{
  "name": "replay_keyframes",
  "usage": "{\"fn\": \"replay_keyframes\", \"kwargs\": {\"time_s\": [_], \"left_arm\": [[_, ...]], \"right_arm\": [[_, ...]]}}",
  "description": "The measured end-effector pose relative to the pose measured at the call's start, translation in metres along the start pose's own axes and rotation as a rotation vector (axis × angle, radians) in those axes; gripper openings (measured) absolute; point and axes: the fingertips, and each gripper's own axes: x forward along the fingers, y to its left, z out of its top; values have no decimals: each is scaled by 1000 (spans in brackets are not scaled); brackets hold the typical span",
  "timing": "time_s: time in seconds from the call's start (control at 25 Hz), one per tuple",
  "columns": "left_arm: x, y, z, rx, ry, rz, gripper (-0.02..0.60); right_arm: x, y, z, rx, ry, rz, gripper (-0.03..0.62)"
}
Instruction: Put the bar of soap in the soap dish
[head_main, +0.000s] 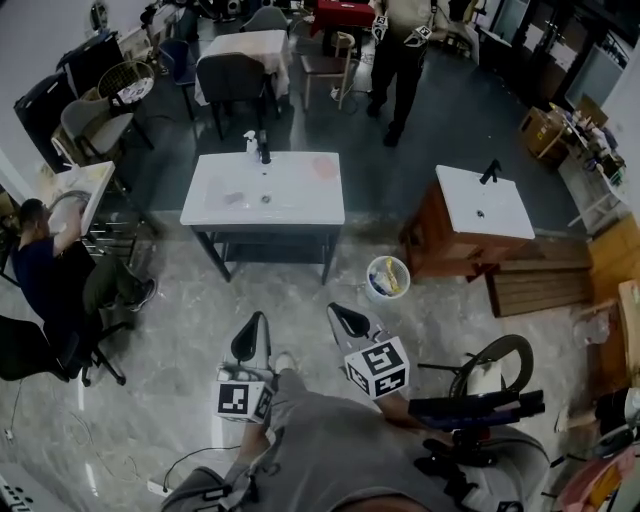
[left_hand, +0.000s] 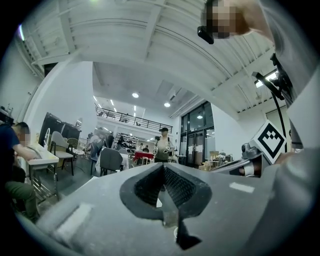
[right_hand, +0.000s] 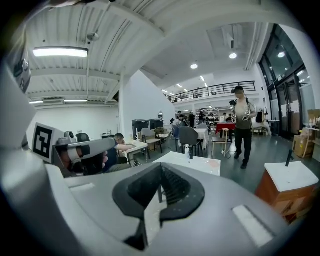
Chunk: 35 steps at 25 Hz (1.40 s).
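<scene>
A white washbasin table (head_main: 300, 205) stands in the middle of the floor in the head view, some way ahead of both grippers. A pink bar of soap (head_main: 325, 165) lies near its far right corner and shows as a pink spot (right_hand: 214, 162) in the right gripper view. A small greyish dish-like item (head_main: 235, 198) sits on the table's left half. My left gripper (head_main: 250, 340) (left_hand: 164, 167) and right gripper (head_main: 348, 320) (right_hand: 161, 167) hang side by side short of the table. Both are shut, with nothing between the jaws.
A black tap (head_main: 265, 152) and a small bottle (head_main: 250, 140) stand at the table's far edge. A white bucket (head_main: 387, 277) sits on the floor to the right, next to a second basin on a wooden cabinet (head_main: 485, 200). One person sits at the left (head_main: 40, 270); another stands beyond (head_main: 400, 60).
</scene>
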Motion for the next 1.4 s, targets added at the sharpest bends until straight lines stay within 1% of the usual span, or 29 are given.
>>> {"fn": "replay_keyframes", "kwargs": {"time_s": [0.16,0.32,0.48,0.72,0.92,1.12,1.32,1.4], "left_arm": [[28,25,5,-15,-18,-32,2],[59,49,12,-25,-27,-80,2],[82,62,14,-56,-25,-133,2],[107,91,6,-80,-21,-208,2],[124,109,-4,-79,0,-252,2],[132,124,-13,-87,20,-264,2],[133,132,-19,-104,23,-253,2],[132,138,-20,-109,22,-238,2]], "right_arm": [[29,-4,14,4,8,-9,3],[56,-12,35,7,2,-47,3],[76,-17,46,13,4,-90,3],[106,-23,56,31,-8,-179,3],[120,-31,53,50,0,-233,3],[128,-33,46,65,29,-261,3],[139,-38,49,53,53,-251,3],[146,-41,49,45,54,-247,3]]}}
